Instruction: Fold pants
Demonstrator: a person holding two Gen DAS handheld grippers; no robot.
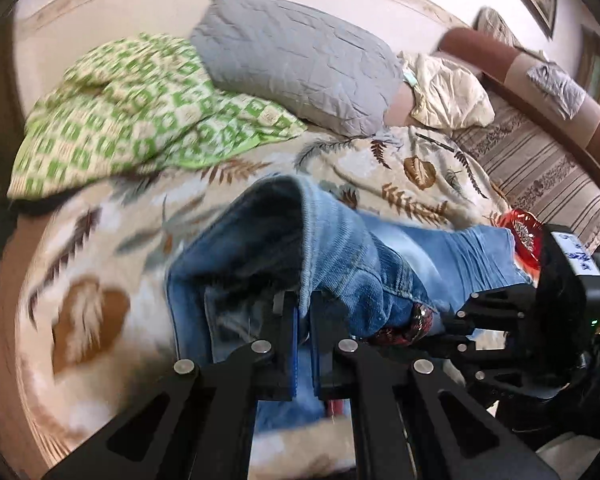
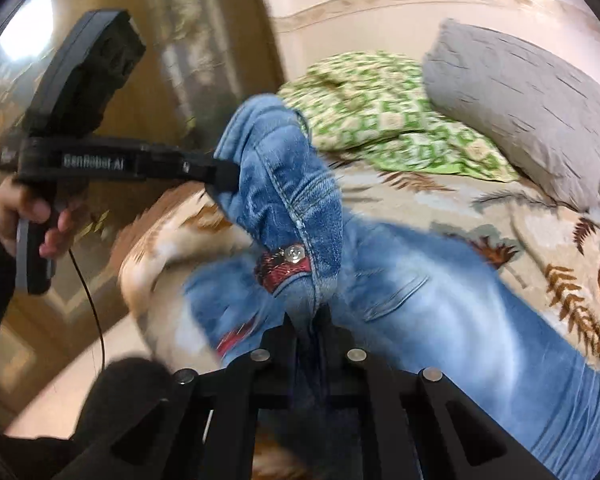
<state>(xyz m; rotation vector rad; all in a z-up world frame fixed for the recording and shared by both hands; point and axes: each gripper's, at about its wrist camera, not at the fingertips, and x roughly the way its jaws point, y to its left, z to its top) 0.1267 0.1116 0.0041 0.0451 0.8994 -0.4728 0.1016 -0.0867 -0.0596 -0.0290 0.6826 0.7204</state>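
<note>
Left wrist view: my left gripper point(image 1: 304, 308) is clamped on the jeans point(image 1: 340, 264) at the waistband, lifting denim off the bed point(image 1: 380, 168).

Right wrist view: my right gripper point(image 2: 306, 320) pinches the jeans near the fly, legs trailing across the bed. I'd judge the folding barely begun: no finished fold shows yet.

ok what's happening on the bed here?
A person is folding blue jeans on a leaf-print bedspread, a handheld gripper in each hand. The left gripper and right gripper are each shut on the denim at the waist end, which is raised off the bed. The legs lie flat.
</note>
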